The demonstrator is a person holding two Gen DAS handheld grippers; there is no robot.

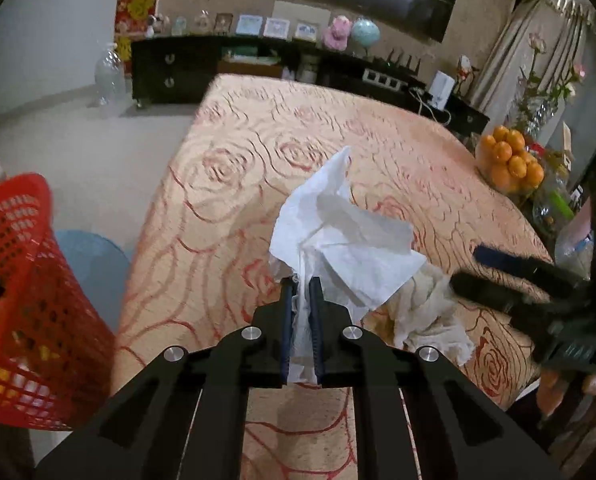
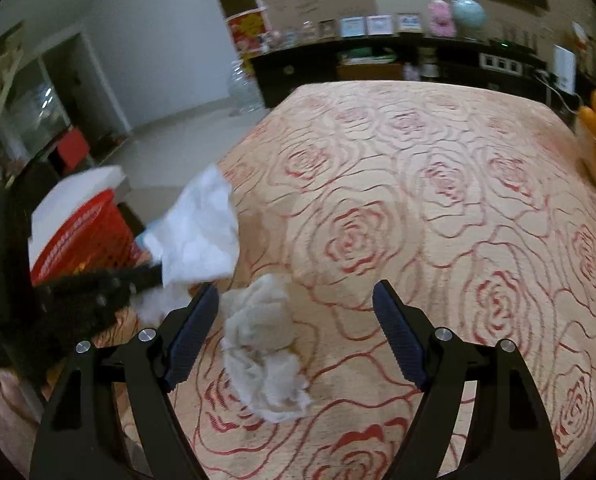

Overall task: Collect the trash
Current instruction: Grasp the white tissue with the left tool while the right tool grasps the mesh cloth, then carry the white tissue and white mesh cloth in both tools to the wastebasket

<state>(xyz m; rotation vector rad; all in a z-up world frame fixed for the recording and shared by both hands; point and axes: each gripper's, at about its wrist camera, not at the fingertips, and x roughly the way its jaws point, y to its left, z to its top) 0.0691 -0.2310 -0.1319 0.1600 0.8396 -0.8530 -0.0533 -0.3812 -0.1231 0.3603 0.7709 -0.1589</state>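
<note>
Trash, left wrist view: a crumpled white paper tissue (image 1: 338,236) is clamped between the blue-padded fingers (image 1: 286,320) of the left gripper (image 1: 301,284); it stands up above the worktop.
Left gripper: clenched on the white tissue, the pads pressing on it from both sides.
Second trash piece: a greyish-white crumpled tissue wad (image 1: 430,316) lies on the worktop, just to the right of the held tissue.
Worktop: a surface covered with a peach cloth with red rose pattern (image 1: 298,140).
Basket: a red plastic mesh basket (image 1: 21,300) is at the left, beside the worktop edge.
Right gripper, from this view: a blurred black shape (image 1: 510,276) at the right, near the wad.
Oranges: a pile of oranges (image 1: 510,160) at the far right edge of the worktop.

Trash, right wrist view: the greyish wad (image 2: 263,344) lies on the rose cloth (image 2: 438,200), between the fingers but closer to the left finger (image 2: 193,328); contact I cannot tell.
Right gripper (image 2: 298,292): released, the fingers wide apart, nothing pressed.
White tissue (image 2: 201,228): at the left, held up by the blurred left gripper (image 2: 97,292).
Basket: the red basket (image 2: 85,232) is behind it.
</note>
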